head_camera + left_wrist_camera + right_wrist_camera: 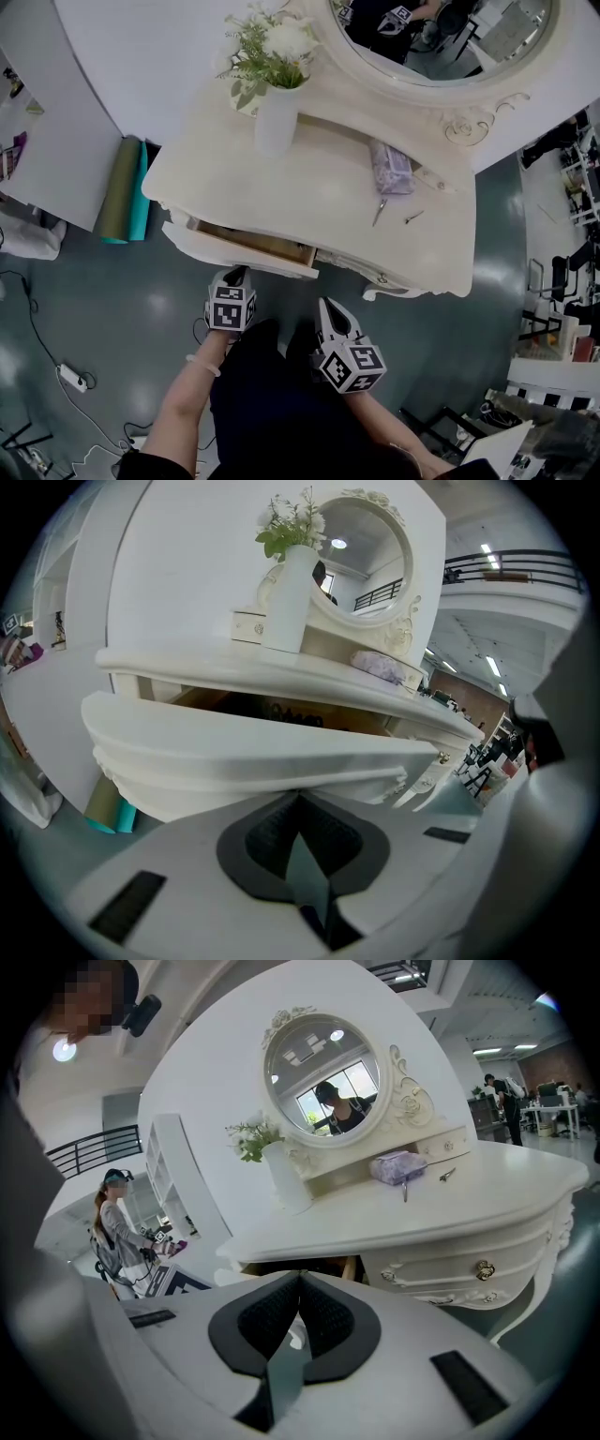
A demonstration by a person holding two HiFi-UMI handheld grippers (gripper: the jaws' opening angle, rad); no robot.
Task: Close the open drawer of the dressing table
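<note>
Drawer point(234, 251) on the left side of the dressing table point(309, 202) stands pulled out toward you, its wooden inside showing under the table edge. Your left gripper point(236, 277) sits right at the drawer's white front. Its fingers are clenched tip to tip with nothing between them. In the left gripper view the tips lie at the lower edge of that front, touching it or just short of it; you cannot tell which.

Your right gripper point(334, 314) hangs lower and to the right, clear of the table. Its fingers are likewise pressed together and empty. It faces the right-hand drawer point(441, 1260), which is closed, with its brass knob point(484, 1269) showing.

On the table top:
- White vase point(275, 120), upright at the back left, holding white flowers point(281, 39) and greenery.
- Pale purple pouch point(391, 167) toward the back right, below the oval mirror point(450, 37).
- Slim metal tool point(380, 210), scissors by the look, just in front of the pouch.
- Small metal piece point(413, 217) beside the tool, not touching it.

On the floor left of the table, an olive roll point(120, 187) and a teal roll point(141, 197) lie side by side. A white power strip point(70, 377) with its cable lies further out.

The right gripper view shows a person point(114, 1227) standing well behind, at the left.
</note>
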